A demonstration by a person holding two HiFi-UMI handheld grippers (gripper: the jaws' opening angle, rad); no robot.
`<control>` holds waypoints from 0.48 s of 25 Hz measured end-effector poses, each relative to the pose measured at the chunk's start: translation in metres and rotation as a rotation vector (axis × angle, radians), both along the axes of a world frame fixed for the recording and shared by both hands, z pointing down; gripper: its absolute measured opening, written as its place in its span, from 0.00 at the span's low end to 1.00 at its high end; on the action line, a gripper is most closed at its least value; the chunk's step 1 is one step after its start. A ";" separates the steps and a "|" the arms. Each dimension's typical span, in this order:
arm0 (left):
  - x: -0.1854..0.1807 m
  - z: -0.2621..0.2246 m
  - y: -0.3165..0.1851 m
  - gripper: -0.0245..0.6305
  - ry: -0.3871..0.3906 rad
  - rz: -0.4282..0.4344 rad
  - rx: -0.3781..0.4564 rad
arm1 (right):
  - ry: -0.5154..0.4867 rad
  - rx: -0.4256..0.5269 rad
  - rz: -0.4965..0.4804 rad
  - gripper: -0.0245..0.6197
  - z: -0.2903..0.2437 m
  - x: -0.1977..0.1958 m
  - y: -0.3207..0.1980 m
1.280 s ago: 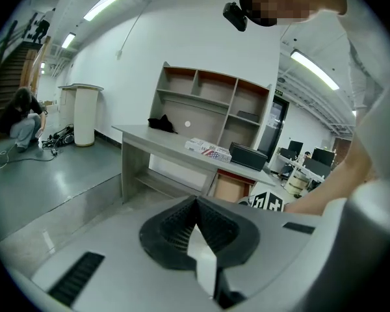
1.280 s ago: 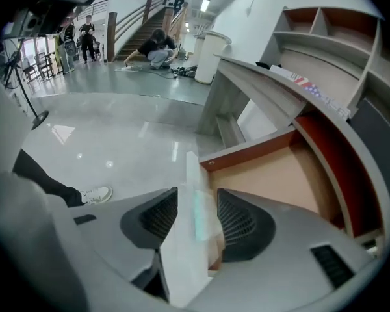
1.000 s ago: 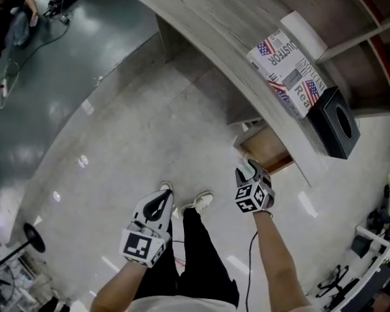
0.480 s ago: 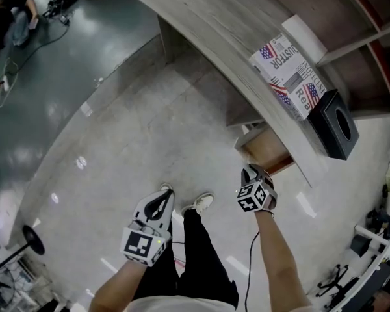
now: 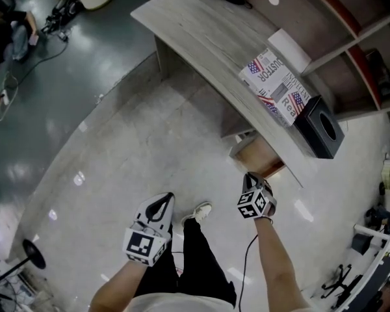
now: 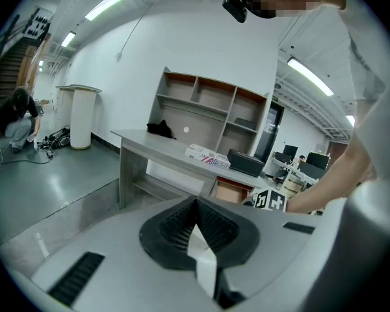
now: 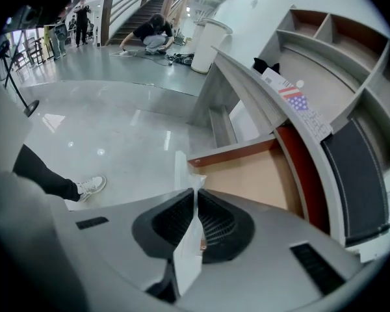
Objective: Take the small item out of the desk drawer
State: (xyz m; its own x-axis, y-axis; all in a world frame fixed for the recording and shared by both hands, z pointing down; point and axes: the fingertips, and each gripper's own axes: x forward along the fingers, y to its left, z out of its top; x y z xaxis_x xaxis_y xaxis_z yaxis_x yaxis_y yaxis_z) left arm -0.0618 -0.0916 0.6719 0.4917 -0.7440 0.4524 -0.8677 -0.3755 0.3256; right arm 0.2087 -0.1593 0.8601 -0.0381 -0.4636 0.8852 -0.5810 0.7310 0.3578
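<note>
The desk drawer (image 5: 259, 156) (image 7: 253, 177) stands pulled out under the grey desk (image 5: 201, 38), and its tan bottom shows bare. No small item shows in the part I see. My right gripper (image 5: 249, 177) (image 7: 195, 192) hangs just in front of the drawer's front edge. Its jaws are closing and their pads look pressed together, tips by the white corner of the drawer front (image 7: 181, 168), with nothing visible between them. My left gripper (image 5: 161, 204) (image 6: 195, 203) is shut and empty, held low over the floor to the left of the person's legs.
On the desk lie a flag-printed box (image 5: 274, 85), a white block (image 5: 289, 49) and a black box (image 5: 320, 127). A shelf unit (image 5: 351, 38) rises behind the desk. A person crouches by cables at the far left (image 5: 6, 31). The person's shoe (image 5: 196, 212) is between the grippers.
The head view has shifted slightly, so the desk sits further left and down. Both grippers keep about the same places; the right one stays by the drawer front.
</note>
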 end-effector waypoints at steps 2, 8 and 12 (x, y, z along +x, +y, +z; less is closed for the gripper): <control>-0.002 -0.015 0.000 0.07 0.001 0.008 0.012 | -0.008 0.017 0.012 0.10 -0.019 -0.002 0.002; -0.004 -0.057 -0.009 0.07 0.006 0.036 0.067 | -0.068 0.079 0.069 0.09 -0.077 -0.011 -0.001; -0.005 -0.084 -0.011 0.07 0.007 0.056 0.129 | -0.123 0.124 0.113 0.09 -0.117 -0.016 0.007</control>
